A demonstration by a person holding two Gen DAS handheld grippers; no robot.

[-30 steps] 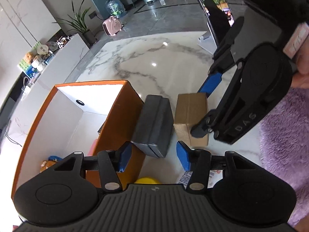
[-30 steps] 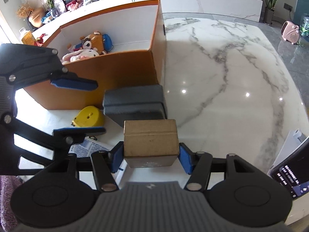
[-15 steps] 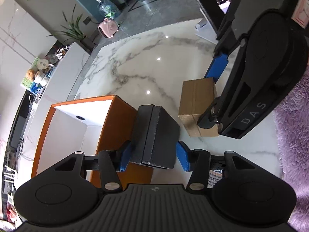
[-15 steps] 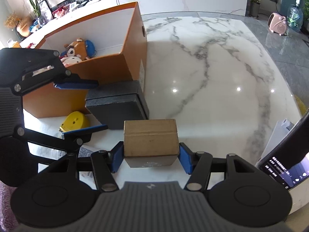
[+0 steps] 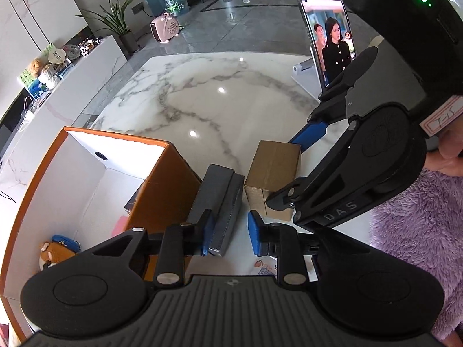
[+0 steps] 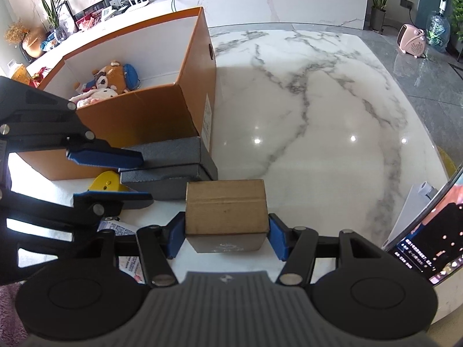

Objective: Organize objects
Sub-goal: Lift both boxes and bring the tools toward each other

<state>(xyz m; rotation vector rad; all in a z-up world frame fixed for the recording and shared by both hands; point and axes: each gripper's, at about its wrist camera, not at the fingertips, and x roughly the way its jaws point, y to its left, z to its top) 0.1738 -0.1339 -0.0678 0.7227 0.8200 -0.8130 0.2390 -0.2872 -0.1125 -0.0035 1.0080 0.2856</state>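
A dark grey box (image 5: 220, 202) stands on the marble table against the orange storage box (image 5: 162, 190). My left gripper (image 5: 228, 231) straddles its near end; the left pad touches it, the right pad stands clear. A brown cardboard box (image 6: 225, 205) sits between the pads of my right gripper (image 6: 225, 240), which is shut on it. The cardboard box also shows in the left wrist view (image 5: 275, 170), right of the grey box. The grey box also shows in the right wrist view (image 6: 167, 164).
The orange box (image 6: 144, 112) holds plush toys (image 6: 110, 84). A yellow round object (image 6: 107, 182) and printed papers (image 6: 121, 228) lie near the grey box. A phone on a stand (image 5: 327, 40) is at the table's right. A purple fluffy rug (image 5: 419, 231) lies beside the table.
My left gripper, which enclosed the grey box half a second ago, has drawn back, and its right pad is off the box. The right gripper keeps hold of the cardboard box.
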